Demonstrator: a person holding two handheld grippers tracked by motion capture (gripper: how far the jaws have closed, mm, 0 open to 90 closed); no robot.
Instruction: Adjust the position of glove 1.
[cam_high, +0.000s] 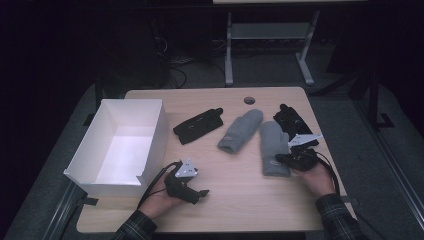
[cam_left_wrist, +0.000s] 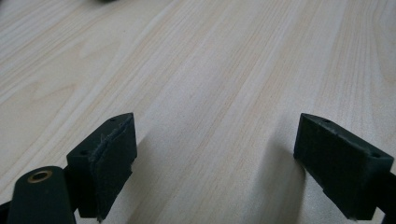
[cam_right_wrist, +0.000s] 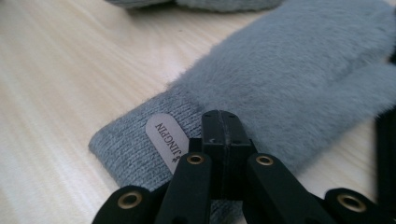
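Grey mitten (cam_right_wrist: 280, 79) lies under the right tool's (cam_right_wrist: 223, 122) closed jaws; white box (cam_high: 150, 131) holds nothing.

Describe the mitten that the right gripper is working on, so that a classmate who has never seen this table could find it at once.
Start at the white box on the left of the wooden table and look across to the right side. Two grey mittens lie there; it is the right-hand mitten, lying beside a black glove. The right gripper sits shut at its ribbed cuff, next to a pale label.
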